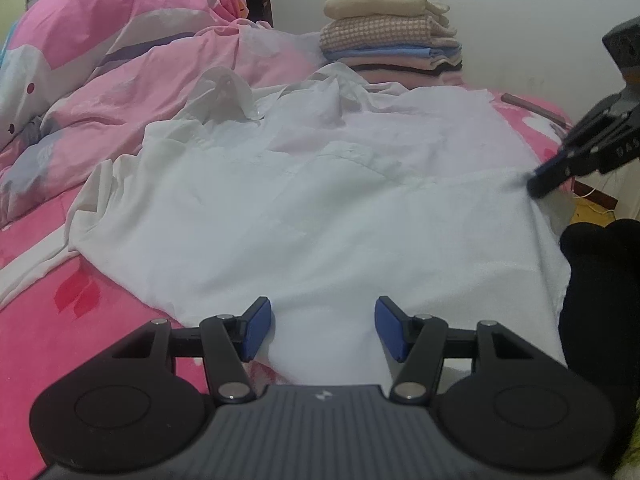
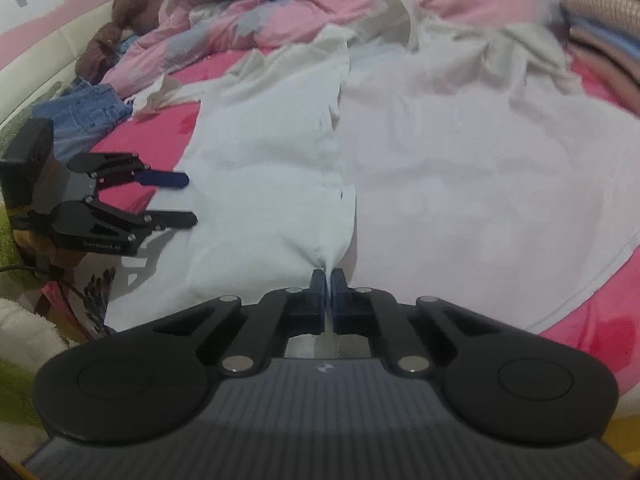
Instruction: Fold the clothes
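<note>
White shirt (image 1: 320, 200) lies spread across the pink bed (image 1: 60, 312), long axis running away from the left wrist camera, hem near, collar (image 1: 224, 92) at the far end by the stack of folded clothes (image 1: 392, 32). Right gripper (image 2: 328, 280), fingers pressed together, pinches the shirt's placket edge at the hem. Left gripper (image 1: 322, 328) hovers with fingers spread wide over the hem, holding nothing. Pink duvet (image 1: 120, 40) bunched beyond. Jeans (image 2: 84, 108) lie at the side. The shirt's sleeves are crumpled, hard to trace; the right edge blurs.
</note>
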`<action>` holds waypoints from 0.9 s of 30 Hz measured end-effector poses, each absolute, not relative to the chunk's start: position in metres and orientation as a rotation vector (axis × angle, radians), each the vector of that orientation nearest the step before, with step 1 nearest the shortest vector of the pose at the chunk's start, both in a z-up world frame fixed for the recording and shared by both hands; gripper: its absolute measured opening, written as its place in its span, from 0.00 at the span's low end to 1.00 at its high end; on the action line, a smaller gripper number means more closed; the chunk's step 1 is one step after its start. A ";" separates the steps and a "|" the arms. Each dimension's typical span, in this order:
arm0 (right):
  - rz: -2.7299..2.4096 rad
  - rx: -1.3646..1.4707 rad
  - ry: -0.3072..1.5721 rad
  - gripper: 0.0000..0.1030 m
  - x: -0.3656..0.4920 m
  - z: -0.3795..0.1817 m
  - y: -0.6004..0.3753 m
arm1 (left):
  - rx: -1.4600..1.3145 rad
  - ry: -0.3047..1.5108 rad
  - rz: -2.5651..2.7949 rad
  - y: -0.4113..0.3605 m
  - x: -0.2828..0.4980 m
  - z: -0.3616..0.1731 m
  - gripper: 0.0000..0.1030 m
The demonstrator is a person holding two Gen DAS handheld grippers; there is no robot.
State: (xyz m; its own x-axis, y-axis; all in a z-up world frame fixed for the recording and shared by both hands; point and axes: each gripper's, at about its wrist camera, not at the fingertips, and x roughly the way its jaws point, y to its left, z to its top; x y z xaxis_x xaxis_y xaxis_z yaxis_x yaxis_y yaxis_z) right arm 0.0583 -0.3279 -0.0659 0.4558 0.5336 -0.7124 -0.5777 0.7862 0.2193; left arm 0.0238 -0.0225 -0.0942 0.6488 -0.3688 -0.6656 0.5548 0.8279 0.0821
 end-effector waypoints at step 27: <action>0.719 -0.084 0.722 0.21 0.042 -0.058 -0.318 | 0.283 0.630 -0.598 -0.032 0.028 -0.074 0.58</action>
State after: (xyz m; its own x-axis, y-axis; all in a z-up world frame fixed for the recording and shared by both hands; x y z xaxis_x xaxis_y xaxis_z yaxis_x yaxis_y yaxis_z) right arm 0.0421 -0.3176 -0.0583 0.5243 0.5724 -0.6305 -0.6278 0.7601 0.1680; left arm 0.0276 -0.0320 -0.0741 0.6484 -0.4352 -0.6247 0.6015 0.7958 0.0700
